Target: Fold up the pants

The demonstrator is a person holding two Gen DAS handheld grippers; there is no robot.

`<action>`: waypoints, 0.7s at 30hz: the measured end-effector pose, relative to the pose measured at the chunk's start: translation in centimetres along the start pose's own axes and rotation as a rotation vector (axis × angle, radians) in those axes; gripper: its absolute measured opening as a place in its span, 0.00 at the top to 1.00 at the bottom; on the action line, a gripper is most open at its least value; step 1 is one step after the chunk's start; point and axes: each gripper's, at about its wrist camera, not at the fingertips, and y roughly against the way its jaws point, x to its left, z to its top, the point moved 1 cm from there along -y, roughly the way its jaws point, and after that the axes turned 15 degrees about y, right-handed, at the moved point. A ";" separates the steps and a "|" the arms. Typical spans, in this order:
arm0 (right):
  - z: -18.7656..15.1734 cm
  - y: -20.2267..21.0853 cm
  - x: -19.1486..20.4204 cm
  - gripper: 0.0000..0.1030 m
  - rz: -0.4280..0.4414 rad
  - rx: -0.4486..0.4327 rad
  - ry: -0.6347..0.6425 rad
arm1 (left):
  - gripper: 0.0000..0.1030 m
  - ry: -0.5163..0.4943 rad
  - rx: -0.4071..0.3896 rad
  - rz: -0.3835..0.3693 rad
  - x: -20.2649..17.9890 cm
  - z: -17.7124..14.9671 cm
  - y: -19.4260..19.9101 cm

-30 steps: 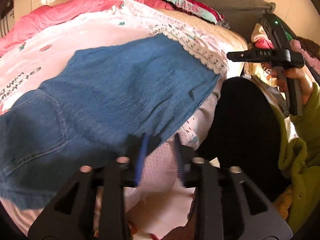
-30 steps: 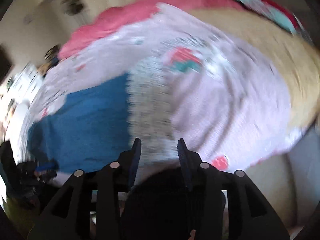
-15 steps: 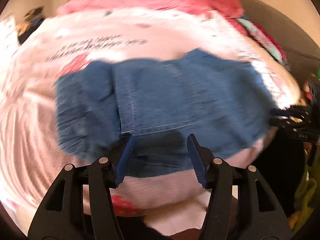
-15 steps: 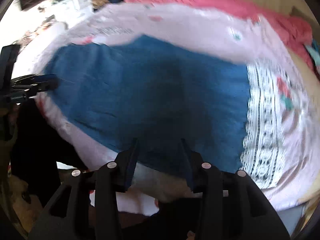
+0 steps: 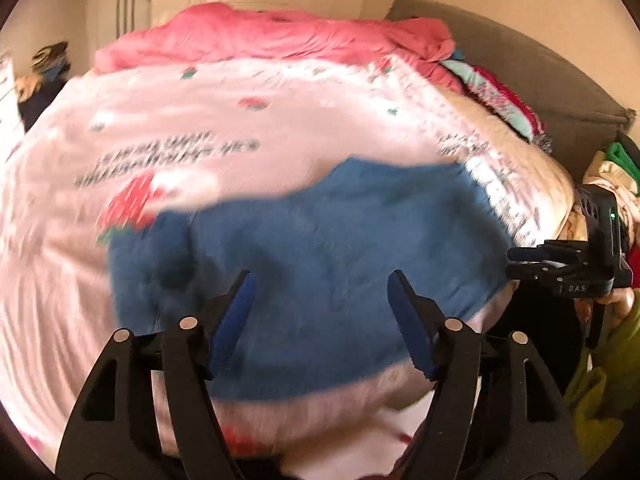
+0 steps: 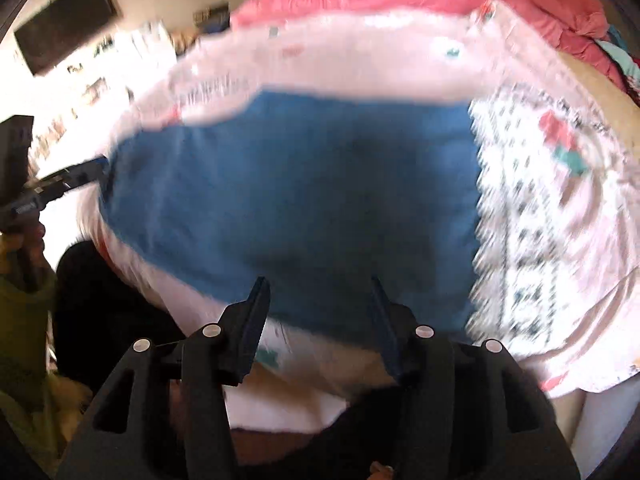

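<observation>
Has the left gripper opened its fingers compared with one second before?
Yes. The left gripper has just been opening; nothing is between its fingers above the blue pants.

Both grippers: black plastic frames, silver pivot screws, blue pads (image 5: 236,316); right gripper (image 5: 516,262) shows green LED; olive-green sleeve (image 5: 600,380).

1. On the side of my right gripper (image 5: 516,262), seen from my left wrist camera, the pale letters "BAS" stood on the black body; I could make out no more of that mark.
2. The pink bedspread (image 5: 248,120) carried two lines of dark print, too blurred for me to read.
3. I could read nothing else.
</observation>
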 end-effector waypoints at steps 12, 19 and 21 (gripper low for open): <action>4.3 2.1 -11.2 0.47 -0.168 -0.118 -0.184 | 0.41 0.010 0.173 -0.077 -3.2 9.8 -12.7; 6.5 -2.2 -19.5 0.48 -0.109 -0.072 -0.342 | 0.44 0.040 0.238 -0.152 -2.3 9.5 -16.5; 7.0 -3.4 -20.0 0.51 -0.088 -0.055 -0.341 | 0.50 0.038 0.261 -0.158 -2.2 9.0 -17.3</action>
